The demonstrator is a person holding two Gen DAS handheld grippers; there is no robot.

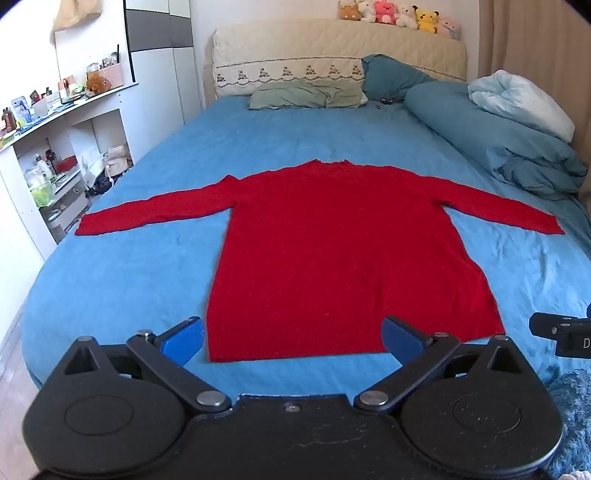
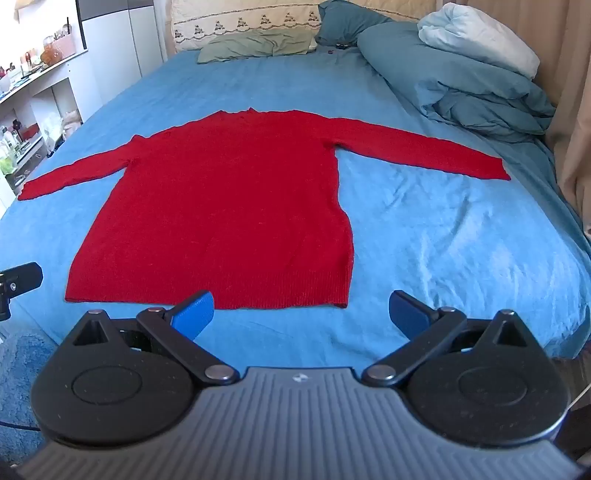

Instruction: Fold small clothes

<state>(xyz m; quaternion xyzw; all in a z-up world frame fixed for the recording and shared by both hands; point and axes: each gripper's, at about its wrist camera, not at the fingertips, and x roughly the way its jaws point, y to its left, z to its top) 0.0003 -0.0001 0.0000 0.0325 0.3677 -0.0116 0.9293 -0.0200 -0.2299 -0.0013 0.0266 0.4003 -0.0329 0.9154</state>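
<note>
A red long-sleeved sweater [image 1: 332,251] [image 2: 236,206] lies flat on the blue bed sheet [image 1: 147,280] [image 2: 443,240], both sleeves spread out sideways, neck away from me, hem toward me. My left gripper [image 1: 291,338] hovers open just short of the hem, its blue fingertips [image 1: 184,338] wide apart with nothing between them. My right gripper [image 2: 301,314] stands open too, near the hem's right corner, holding nothing. Part of the right gripper's body [image 1: 561,334] shows at the right edge of the left wrist view.
A rolled blue duvet [image 1: 498,136] [image 2: 461,81] lies along the bed's right side. Pillows [image 1: 306,94] rest at the headboard, with plush toys [image 1: 399,14] on top. White shelves [image 1: 55,147] full of small items stand left of the bed. A blue rug [image 2: 22,369] covers the floor.
</note>
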